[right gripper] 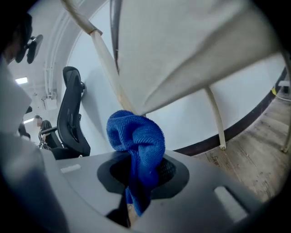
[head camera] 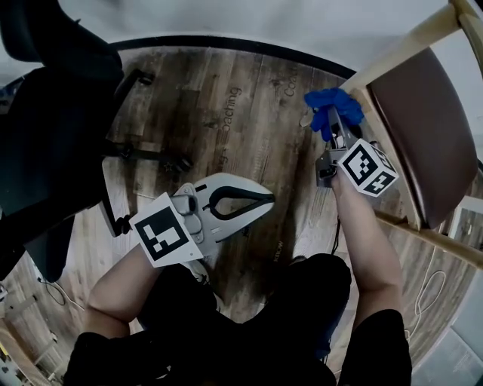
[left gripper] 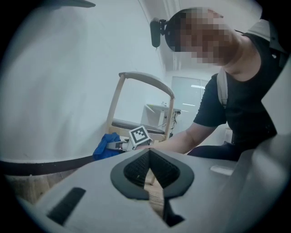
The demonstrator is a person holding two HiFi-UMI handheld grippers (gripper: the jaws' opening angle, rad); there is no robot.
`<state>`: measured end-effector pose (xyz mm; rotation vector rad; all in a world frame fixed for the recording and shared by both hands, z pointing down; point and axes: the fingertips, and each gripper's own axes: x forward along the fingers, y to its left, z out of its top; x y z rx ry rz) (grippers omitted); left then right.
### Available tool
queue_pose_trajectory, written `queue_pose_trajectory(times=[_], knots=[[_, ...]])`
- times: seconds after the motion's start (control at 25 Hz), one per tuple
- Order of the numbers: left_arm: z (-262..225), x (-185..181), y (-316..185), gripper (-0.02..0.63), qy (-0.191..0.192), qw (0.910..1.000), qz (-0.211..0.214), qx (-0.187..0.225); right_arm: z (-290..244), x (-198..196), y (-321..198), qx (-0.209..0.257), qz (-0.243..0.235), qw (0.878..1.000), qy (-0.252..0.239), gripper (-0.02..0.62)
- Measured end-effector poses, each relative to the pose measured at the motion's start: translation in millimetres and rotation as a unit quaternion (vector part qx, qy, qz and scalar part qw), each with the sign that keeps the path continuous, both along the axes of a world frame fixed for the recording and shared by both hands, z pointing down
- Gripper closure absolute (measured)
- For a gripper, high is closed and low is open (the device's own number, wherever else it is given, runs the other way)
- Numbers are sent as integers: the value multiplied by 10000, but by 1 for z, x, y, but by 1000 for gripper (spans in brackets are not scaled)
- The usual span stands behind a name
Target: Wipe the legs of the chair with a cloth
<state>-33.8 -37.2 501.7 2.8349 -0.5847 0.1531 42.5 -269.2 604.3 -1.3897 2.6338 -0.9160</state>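
Fingers [right gripper: 169, 170] of the right gripper [right gripper: 136, 179] are clamped on the blue cloth [right gripper: 136, 136] at the chair leg [right gripper: 105, 61]; the left gripper [left gripper: 149, 157] is closed, empty.

Office-like room, black swivel office chair [head camera: 53, 121], wooden chair [head camera: 423, 121], wood-plank floor [head camera: 226, 105], plain white wall [head camera: 264, 19], dark baseboard [head camera: 226, 43]

**Cloth** [head camera: 333, 107]: saturated blue, ribbed pile. **Chair** [head camera: 423, 128]: pale blond wooden frame, dark brown seat. **Left claw** [head camera: 266, 198]: light grey shell, black textured inner pads. **Right claw** [right gripper: 140, 173]: the same grey and black; its marker cube [head camera: 367, 167] is white with black square patterns. **Floor** [head camera: 226, 113]: grey-brown wood-grain planks. **Office chair** [head camera: 53, 113]: black. **Wall** [head camera: 264, 19]: white, edged by a black skirting [head camera: 226, 43].
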Motion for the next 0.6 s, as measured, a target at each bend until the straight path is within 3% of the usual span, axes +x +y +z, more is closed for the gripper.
queue_pose_trajectory(times=[0.12, 0.36, 0.6], knots=[[-1, 2, -2, 604, 31, 10000, -35, -45, 3, 1, 2, 285, -143, 9992, 235, 518], [0, 3, -5, 604, 45, 9997, -53, -219, 63, 6, -2, -116, -191, 9990, 395, 518], [6, 2, -1, 604, -50, 9990, -32, -450, 99, 7, -9, 184, -378, 9970, 647, 518]])
